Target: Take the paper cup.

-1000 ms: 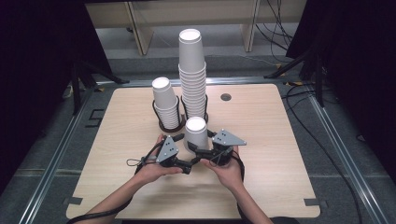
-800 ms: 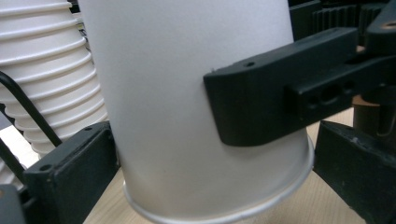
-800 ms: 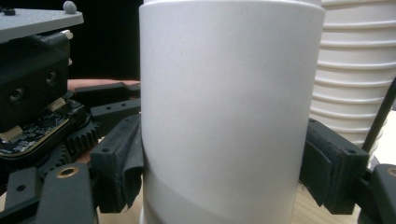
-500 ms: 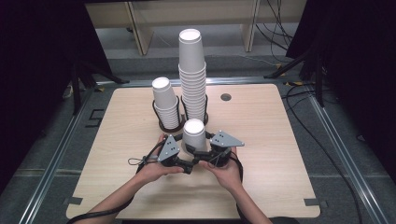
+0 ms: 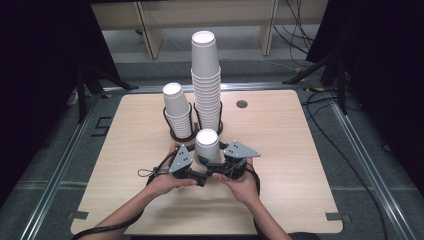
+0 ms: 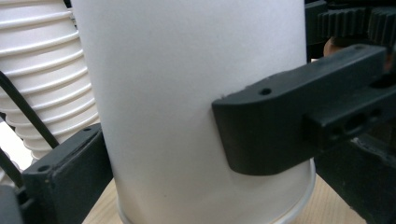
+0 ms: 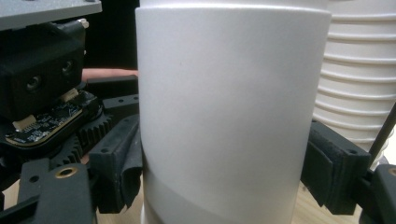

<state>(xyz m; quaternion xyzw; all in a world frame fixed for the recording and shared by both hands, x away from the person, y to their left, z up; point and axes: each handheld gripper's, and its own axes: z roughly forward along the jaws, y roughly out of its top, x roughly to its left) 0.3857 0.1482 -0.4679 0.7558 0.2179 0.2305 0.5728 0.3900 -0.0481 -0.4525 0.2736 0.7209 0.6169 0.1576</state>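
Note:
An upside-down white paper cup (image 5: 207,145) stands on the wooden table (image 5: 300,165), in front of two cup stacks. Both hands hold grippers at its base. My right gripper (image 5: 217,166) is shut on the cup (image 7: 233,116), with a pad (image 7: 122,163) pressed against each side. My left gripper (image 5: 199,169) has just been opening its jaws. It now stands open at its widest, with the same cup (image 6: 187,93) between the jaws. In the left gripper view a finger (image 6: 280,126) of the right gripper lies against the cup wall.
A tall stack of white cups (image 5: 206,80) and a shorter stack (image 5: 177,112) stand just behind in a black wire holder (image 5: 172,135). A round cable hole (image 5: 242,104) lies at the table's far right. Cables trail on the floor beyond.

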